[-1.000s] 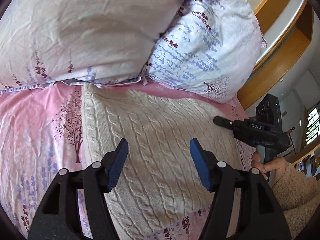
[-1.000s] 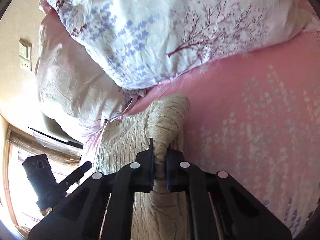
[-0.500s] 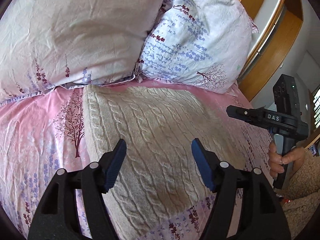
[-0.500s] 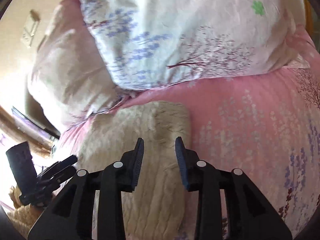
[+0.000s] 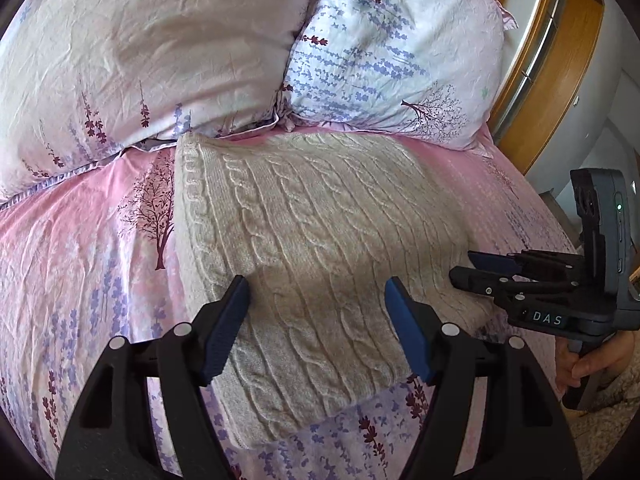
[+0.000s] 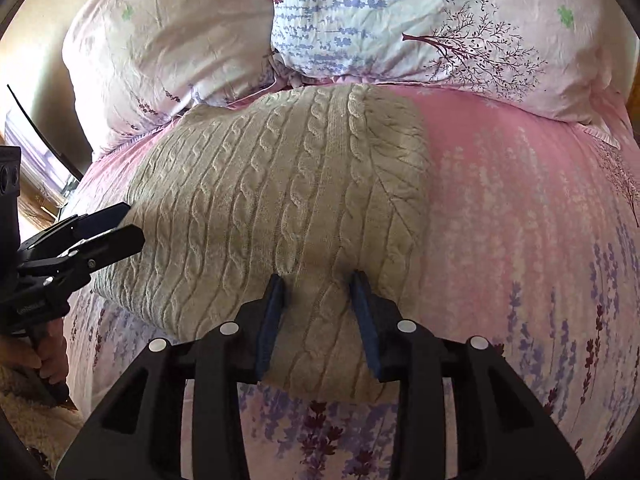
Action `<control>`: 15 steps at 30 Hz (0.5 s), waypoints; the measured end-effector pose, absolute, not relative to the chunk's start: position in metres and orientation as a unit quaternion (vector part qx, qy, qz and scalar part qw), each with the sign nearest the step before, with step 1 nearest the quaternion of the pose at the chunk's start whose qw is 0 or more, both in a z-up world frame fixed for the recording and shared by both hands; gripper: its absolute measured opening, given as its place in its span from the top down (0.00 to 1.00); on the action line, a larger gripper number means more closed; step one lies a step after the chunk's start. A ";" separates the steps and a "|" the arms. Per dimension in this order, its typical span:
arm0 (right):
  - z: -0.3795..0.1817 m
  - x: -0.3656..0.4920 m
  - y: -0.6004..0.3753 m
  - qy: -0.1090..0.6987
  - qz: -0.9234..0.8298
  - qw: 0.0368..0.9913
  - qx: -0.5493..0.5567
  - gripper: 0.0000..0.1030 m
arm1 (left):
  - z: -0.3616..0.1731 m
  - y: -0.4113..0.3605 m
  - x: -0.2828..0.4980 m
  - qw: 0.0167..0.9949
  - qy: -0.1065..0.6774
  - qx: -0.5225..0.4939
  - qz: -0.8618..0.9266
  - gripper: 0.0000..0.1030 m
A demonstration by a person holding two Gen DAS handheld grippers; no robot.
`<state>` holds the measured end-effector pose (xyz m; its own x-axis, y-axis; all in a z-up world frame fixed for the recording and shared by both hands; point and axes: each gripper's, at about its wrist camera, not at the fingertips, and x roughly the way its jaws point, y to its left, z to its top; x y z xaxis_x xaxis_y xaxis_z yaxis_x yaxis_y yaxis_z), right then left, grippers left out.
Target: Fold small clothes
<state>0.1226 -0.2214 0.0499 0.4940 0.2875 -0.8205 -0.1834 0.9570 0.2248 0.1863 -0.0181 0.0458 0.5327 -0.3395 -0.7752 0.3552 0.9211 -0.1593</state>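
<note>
A cream cable-knit sweater (image 5: 312, 240) lies folded into a rectangle on the pink floral bedsheet; it also shows in the right wrist view (image 6: 272, 200). My left gripper (image 5: 318, 300) is open and empty, hovering over the sweater's near part. My right gripper (image 6: 318, 296) is open and empty, its fingers straddling the sweater's near edge. The right gripper also shows in the left wrist view (image 5: 464, 266) at the sweater's right edge. The left gripper shows in the right wrist view (image 6: 124, 224) at the sweater's left edge.
Two floral pillows (image 5: 152, 52) (image 5: 392, 64) lie against the sweater's far edge. A wooden headboard (image 5: 552, 60) stands at the right. The pink sheet (image 6: 520, 240) spreads around the sweater.
My right gripper let go of the sweater's folded edge, opened and drew back. The sweater now lies flat. My left gripper also drew back and stayed open.
</note>
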 end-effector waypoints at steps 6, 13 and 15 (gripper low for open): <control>0.060 0.117 -0.226 0.475 0.106 0.871 0.070 0.47 | 0.054 -0.016 0.174 0.893 0.414 0.001 -0.175 0.29; 0.066 0.078 -0.253 0.456 0.030 0.882 0.115 0.14 | 0.053 0.033 0.129 0.900 0.428 -0.024 -0.084 0.23; 0.063 0.068 -0.253 0.460 0.008 0.881 0.110 0.07 | 0.049 0.043 0.119 0.898 0.436 -0.026 -0.062 0.22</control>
